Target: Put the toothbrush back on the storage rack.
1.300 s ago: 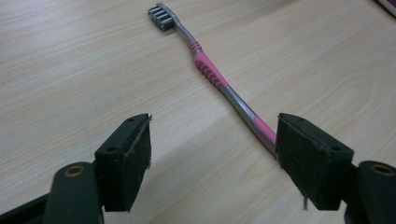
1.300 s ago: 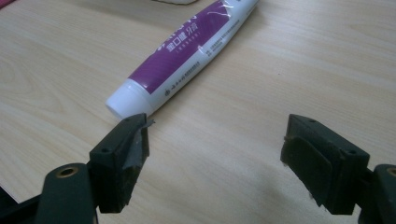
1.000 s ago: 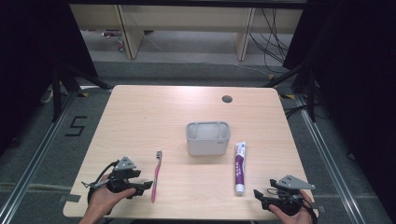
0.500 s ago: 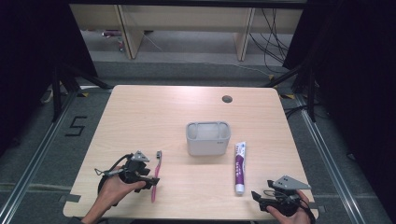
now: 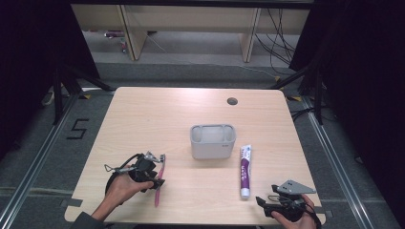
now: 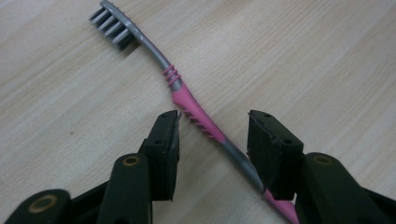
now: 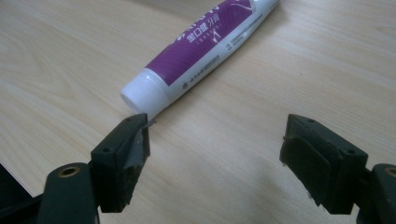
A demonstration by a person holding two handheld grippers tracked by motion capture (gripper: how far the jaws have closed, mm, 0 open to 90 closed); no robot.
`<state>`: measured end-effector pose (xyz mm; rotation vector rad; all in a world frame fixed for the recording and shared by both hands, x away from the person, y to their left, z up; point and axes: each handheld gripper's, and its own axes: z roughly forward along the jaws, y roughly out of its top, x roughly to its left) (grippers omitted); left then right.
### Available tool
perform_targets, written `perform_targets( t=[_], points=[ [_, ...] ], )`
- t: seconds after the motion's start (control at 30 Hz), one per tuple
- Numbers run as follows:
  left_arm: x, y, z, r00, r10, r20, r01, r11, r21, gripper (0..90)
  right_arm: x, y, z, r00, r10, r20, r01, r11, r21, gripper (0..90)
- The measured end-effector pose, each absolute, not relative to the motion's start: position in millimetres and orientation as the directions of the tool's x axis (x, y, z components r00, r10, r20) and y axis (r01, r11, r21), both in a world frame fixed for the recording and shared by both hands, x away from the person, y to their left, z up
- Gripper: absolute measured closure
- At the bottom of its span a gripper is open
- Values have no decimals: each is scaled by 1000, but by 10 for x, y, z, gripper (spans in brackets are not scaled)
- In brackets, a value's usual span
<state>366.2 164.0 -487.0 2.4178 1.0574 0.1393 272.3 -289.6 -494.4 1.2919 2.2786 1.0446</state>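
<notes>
Toothbrush [image 6: 196,116] flat on pale wood table [image 5: 157,114], dim rm, grey floor [image 5: 43,157]

My left gripper [image 6: 212,140] low over pale wood table [image 6: 303,60], jaws parted. Toothbrush [image 6: 196,112] lies flat on table, running diagonally between my jaws. Grey bristle head at far upper left, bristles facing sideways. Pink ribbed grip sits in gap; grey section of handle passes close to my right-hand jaw. Neither pad touching handle yet.
</notes>
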Motion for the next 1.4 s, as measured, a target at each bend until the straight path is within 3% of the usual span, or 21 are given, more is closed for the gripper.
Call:
perform_targets(
  t=[0.17, 0.6, 0.73, 0.9, 1.4],
  points=[
    [3694, 1629, -4884, 699, 709, -92, 660, -591, 463, 558, 2729, -2906, -4942, -544, 837, 57, 591, 334, 734, 241],
    [3745, 1552, -4844, 739, 672, -51, 631, -665, 400, 740, 2729, -2910, -4931, -546, 835, 62, 587, 329, 739, 245],
    [3771, 1506, -4821, 768, 639, -29, 606, -712, 354, 758, 2713, -2897, -4920, -535, 839, 100, 612, 303, 730, 247],
    [3797, 1447, -4801, 789, 614, -23, 593, -752, 288, 795, 2730, -2929, -4918, -546, 836, 57, 578, 327, 748, 248],
    [3856, 1313, -4797, 832, 555, -7, 548, -820, 167, 823, 2729, -2919, -4916, -554, 827, 95, 593, 312, 742, 250]
  ],
)
